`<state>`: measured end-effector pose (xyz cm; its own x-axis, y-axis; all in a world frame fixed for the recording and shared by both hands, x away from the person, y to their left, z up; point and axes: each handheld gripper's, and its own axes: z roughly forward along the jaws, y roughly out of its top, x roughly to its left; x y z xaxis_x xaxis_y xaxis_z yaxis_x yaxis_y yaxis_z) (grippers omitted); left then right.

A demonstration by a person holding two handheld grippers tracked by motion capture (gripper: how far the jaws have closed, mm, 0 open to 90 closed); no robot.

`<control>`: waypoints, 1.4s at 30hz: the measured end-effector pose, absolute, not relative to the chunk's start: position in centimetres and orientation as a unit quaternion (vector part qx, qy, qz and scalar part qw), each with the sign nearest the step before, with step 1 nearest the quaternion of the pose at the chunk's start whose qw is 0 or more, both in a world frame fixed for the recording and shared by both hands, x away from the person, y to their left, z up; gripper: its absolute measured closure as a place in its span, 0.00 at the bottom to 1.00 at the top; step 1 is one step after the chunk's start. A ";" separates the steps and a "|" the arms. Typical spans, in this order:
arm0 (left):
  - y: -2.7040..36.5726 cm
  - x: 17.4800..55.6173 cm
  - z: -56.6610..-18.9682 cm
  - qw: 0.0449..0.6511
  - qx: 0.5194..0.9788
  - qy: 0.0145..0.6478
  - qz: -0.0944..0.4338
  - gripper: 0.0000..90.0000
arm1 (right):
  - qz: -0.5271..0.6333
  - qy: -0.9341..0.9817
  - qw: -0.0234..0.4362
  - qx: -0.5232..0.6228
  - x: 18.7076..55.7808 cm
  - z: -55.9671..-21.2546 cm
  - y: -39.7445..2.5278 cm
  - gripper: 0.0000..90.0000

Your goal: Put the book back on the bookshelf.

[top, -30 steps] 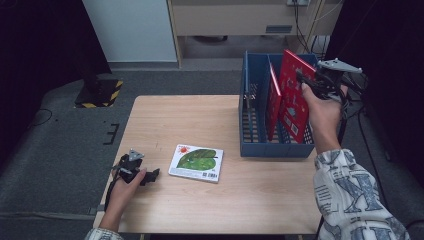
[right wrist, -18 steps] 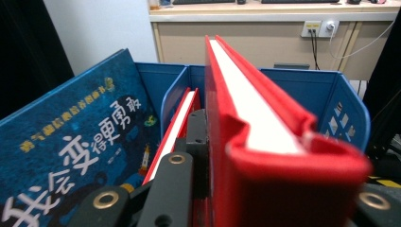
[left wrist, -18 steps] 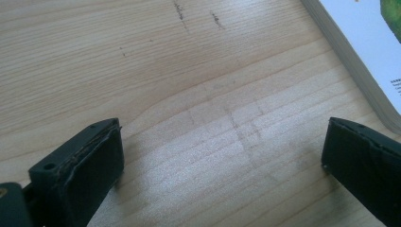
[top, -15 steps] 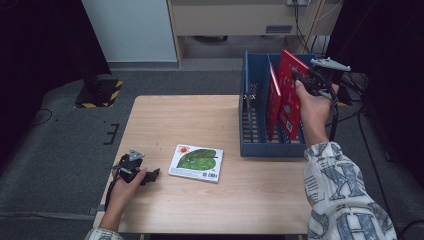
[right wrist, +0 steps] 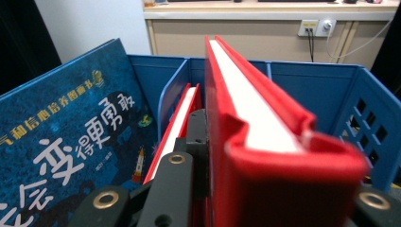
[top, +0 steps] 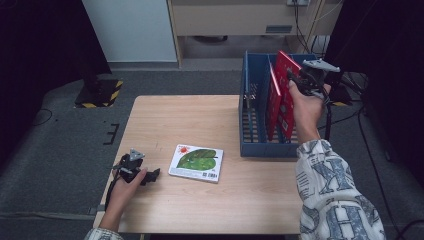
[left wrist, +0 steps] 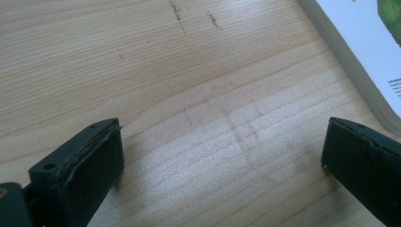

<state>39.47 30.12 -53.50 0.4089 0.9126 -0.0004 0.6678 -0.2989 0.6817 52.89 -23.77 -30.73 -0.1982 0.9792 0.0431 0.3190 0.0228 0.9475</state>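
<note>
Right hand-held gripper (top: pixel 303 80) held above the blue crate (top: pixel 248 125), which stands at the right end of the bench (top: pixel 165 125). Its jaws are clamped on the upper corner of a red book (top: pixel 286 90); in the right gripper view the red cover and white page edge (right wrist: pixel 255 113) run straight out from between the jaws. The red book stands upright and tilted inside the crate, its lower part down between the crate walls, its top well above the crate rim. A second red book (top: pixel 273 100) stands just beside it in the crate, on the side nearer the bench's middle. In the right gripper view a dark blue book with white lettering (right wrist: pixel 71 142) leans in the crate on the far side of a blue divider (right wrist: pixel 172 99) from the red ones. Left of the crate, flat on the bench and apart from it, lies a white book with a green leaf on its cover (top: pixel 196 162). Left hand-held gripper (top: pixel 152 175) rests on the bench farther from the crate than the leaf book, near the bench's front left corner, jaws pointing toward that book. In the left gripper view its jaws stand wide apart with bare wood between them, nothing held; the corner of the leaf book (left wrist: pixel 364 56) lies just beyond the right jaw.
</note>
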 end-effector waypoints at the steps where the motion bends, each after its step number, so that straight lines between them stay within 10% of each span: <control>1: 30.2 39.5 -53.5 0.304 0.784 0.504 0.198 0.00 | 0.464 0.621 0.357 0.522 52.9 -30.9 -23.7 0.88; 42: 30.0 39.6 -53.4 0.304 0.787 0.500 0.196 0.00 | 0.459 0.614 0.345 0.541 53.5 -35.7 -23.9 0.88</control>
